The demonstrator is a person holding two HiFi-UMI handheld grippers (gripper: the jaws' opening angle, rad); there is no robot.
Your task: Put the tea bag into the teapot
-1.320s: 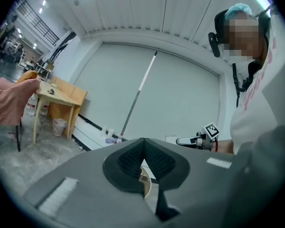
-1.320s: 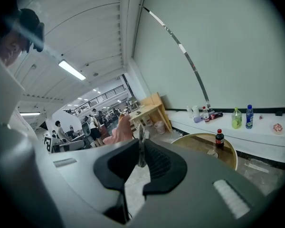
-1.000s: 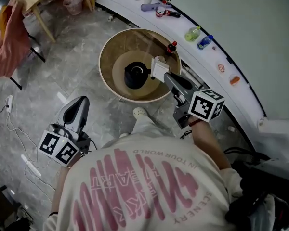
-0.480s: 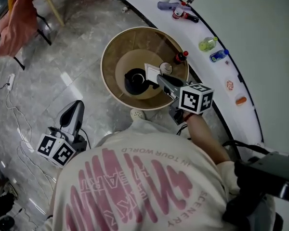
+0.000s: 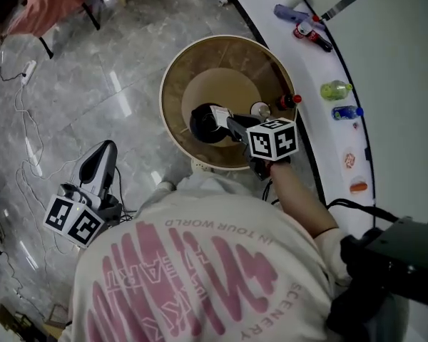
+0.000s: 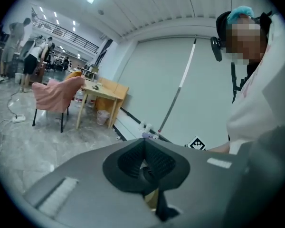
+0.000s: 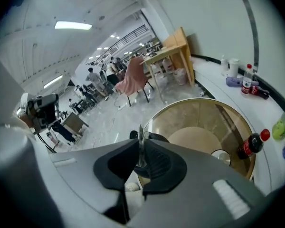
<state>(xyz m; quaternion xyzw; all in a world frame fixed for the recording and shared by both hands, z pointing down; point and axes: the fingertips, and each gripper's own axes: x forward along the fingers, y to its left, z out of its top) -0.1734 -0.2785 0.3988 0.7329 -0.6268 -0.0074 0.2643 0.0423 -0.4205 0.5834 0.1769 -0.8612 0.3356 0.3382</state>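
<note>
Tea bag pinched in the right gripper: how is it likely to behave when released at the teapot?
The tea bag shows edge-on as a thin sheet between the closed jaws of the right gripper, so it is probably light and floppy. Being that light, it may flutter or catch on the rim of the teapot rather than drop straight in.

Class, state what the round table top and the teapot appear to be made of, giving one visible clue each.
Table top: likely tinted glass, glossy; the tan disc below shows through it. Teapot: black, faintly shiny, perhaps glazed ceramic or metal; unclear.
</note>
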